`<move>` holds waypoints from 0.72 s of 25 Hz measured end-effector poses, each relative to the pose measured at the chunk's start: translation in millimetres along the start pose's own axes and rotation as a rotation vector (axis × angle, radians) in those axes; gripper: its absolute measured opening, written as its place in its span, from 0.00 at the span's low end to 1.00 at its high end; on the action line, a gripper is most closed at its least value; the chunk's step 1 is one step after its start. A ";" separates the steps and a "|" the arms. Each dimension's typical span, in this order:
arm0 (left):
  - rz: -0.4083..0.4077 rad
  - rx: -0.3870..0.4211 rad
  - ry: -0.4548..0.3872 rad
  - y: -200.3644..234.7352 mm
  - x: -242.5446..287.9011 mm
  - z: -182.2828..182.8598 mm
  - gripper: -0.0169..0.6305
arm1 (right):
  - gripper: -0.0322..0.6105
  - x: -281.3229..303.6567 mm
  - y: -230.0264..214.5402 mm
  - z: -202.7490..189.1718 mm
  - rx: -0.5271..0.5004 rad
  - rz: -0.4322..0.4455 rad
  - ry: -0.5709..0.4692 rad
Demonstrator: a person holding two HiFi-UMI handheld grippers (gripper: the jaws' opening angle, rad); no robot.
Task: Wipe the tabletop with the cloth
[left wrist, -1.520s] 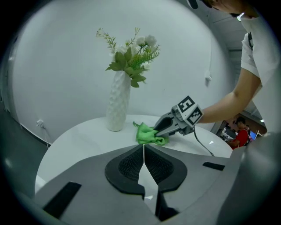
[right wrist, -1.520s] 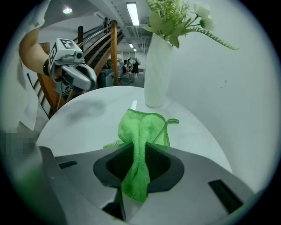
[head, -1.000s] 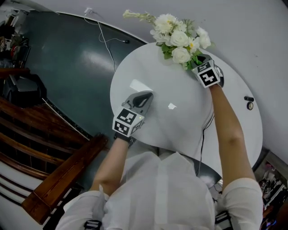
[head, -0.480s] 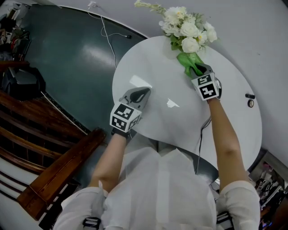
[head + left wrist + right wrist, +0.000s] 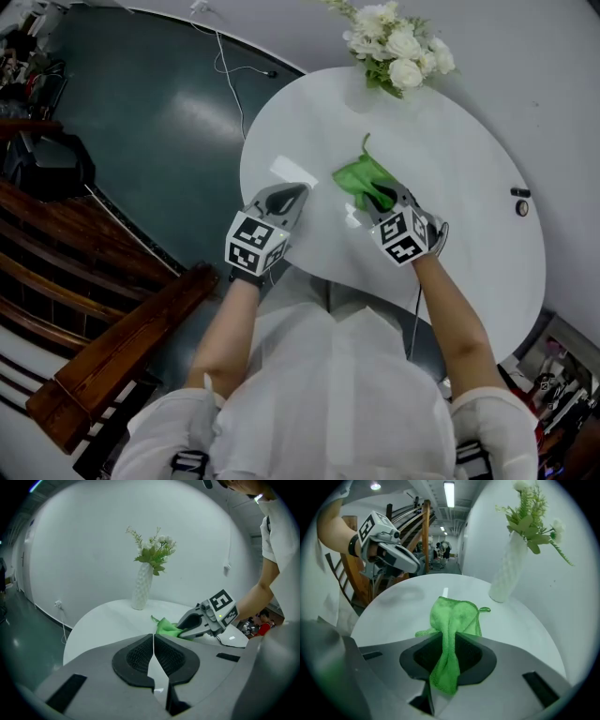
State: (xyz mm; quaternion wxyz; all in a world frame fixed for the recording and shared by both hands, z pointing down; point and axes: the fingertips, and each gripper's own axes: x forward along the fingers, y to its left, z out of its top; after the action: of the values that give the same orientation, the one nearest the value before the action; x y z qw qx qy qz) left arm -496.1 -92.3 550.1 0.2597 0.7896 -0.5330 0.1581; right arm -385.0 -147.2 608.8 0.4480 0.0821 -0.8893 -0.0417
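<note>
Right gripper (image 5: 447, 660): jaws pinched on a bunched fold of the green cloth (image 5: 453, 615). The rest of the cloth fans out ahead of the tips and lies on the tabletop (image 5: 459, 159).
Left gripper (image 5: 153, 654): jaws pressed together with nothing between them, held over the table's near left edge, well apart from the cloth.
Cloth position: about mid-table, between the person and the vase (image 5: 506, 577).
Hidden or cut off: the pinched strip of cloth covers the line where the right jaws meet. In the head view the flowers (image 5: 398, 45) cover most of the vase and run off the top edge. A small dark object (image 5: 520, 193) at the table's right rim is too small to tell.
Change: a second ago the right gripper was up at the flowers. It has since been drawn back toward the person with the cloth trailing, while the left gripper has hardly moved.
Materials: the cloth is fuzzy with a stitched hem and a small loop. The table is round, white and glossy, the vase is white and ribbed, and the jaw pads are dark and textured.
</note>
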 end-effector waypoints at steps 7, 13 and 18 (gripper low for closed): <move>0.031 -0.020 -0.010 2.8 -20.2 -10.7 0.06 | 0.16 -10.7 98.5 2.1 -0.103 0.200 -0.011; 0.061 -0.040 -0.013 11.4 -33.5 -19.2 0.06 | 0.16 -15.6 161.2 3.2 -0.260 0.422 -0.029; 0.090 -0.060 -0.019 21.7 -44.2 -23.9 0.06 | 0.16 1.1 141.1 21.9 -0.263 0.428 -0.042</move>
State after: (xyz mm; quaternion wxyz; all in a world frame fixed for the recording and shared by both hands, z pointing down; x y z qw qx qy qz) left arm -532.4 -51.3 551.6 0.2708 0.7581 -0.5750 0.1463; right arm -418.6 -8.7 617.4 0.4349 -0.1680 -0.8824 -0.0630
